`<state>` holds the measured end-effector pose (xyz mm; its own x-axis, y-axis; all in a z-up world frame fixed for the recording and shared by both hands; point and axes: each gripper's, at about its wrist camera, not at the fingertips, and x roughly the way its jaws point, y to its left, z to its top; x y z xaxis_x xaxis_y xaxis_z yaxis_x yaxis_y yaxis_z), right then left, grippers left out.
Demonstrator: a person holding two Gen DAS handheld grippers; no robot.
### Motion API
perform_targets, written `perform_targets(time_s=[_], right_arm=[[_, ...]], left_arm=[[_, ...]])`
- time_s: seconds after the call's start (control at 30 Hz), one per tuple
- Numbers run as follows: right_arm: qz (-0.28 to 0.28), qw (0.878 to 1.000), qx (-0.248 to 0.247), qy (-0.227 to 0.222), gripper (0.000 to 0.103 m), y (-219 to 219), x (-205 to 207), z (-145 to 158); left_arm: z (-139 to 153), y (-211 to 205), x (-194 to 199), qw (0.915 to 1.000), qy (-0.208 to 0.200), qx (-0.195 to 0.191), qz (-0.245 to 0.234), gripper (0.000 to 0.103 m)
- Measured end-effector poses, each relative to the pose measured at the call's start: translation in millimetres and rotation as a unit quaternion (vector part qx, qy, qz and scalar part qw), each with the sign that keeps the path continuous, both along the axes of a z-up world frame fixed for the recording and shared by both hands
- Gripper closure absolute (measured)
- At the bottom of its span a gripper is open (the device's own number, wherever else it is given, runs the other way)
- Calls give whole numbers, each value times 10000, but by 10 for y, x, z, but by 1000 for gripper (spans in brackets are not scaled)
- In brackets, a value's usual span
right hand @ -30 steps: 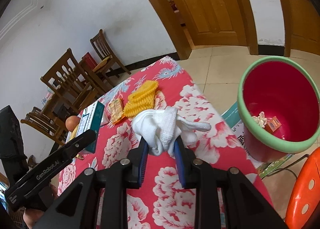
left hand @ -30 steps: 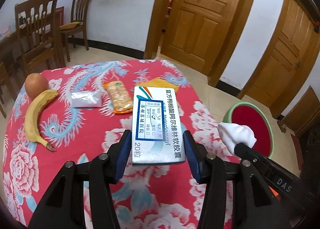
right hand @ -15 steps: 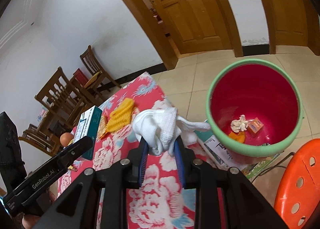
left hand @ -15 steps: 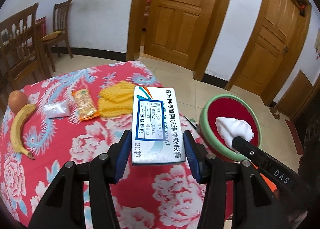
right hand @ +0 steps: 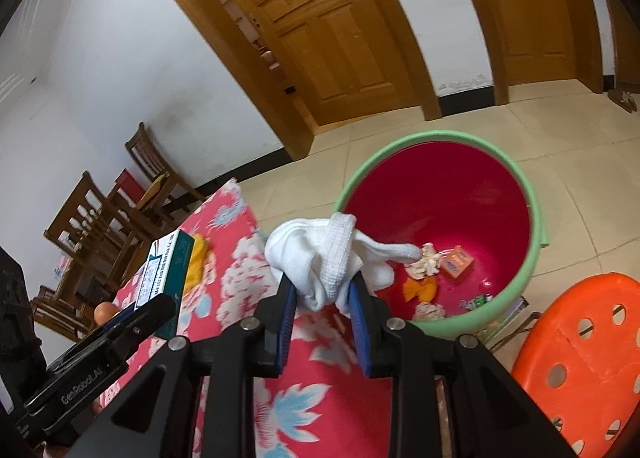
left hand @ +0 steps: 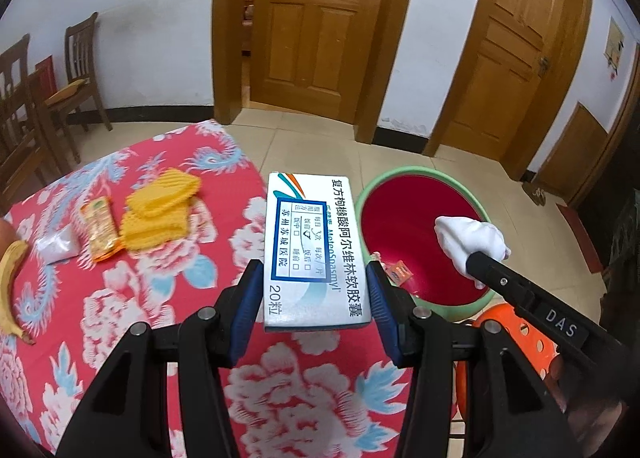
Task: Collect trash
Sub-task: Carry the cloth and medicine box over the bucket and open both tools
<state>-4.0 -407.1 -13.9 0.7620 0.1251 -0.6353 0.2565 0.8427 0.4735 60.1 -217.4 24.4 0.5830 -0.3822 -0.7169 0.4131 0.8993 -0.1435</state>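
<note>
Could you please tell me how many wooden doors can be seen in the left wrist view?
2: one wooden door stands behind the table, straight ahead, and a second door is in the wall further right, beyond the red bin. Others may lie outside the view.

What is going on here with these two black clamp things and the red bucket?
A person is clearing trash off a table using a handheld gripper in each hand. The left gripper is clamped on a white medicine box, and the right gripper is clamped on a crumpled white cloth. Both are held near the table's edge, by the red bucket on the floor, which already holds a few scraps. Neither item has been dropped in yet.
</note>
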Motion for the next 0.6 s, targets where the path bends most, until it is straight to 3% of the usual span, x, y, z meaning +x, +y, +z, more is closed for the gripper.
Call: perform_targets(time_s=[0.6], right_arm=[[-587, 9971, 186, 447, 72, -632, -13, -349]], left_arm=[[-182, -654, 83, 9986, 145, 222, -456, 50]])
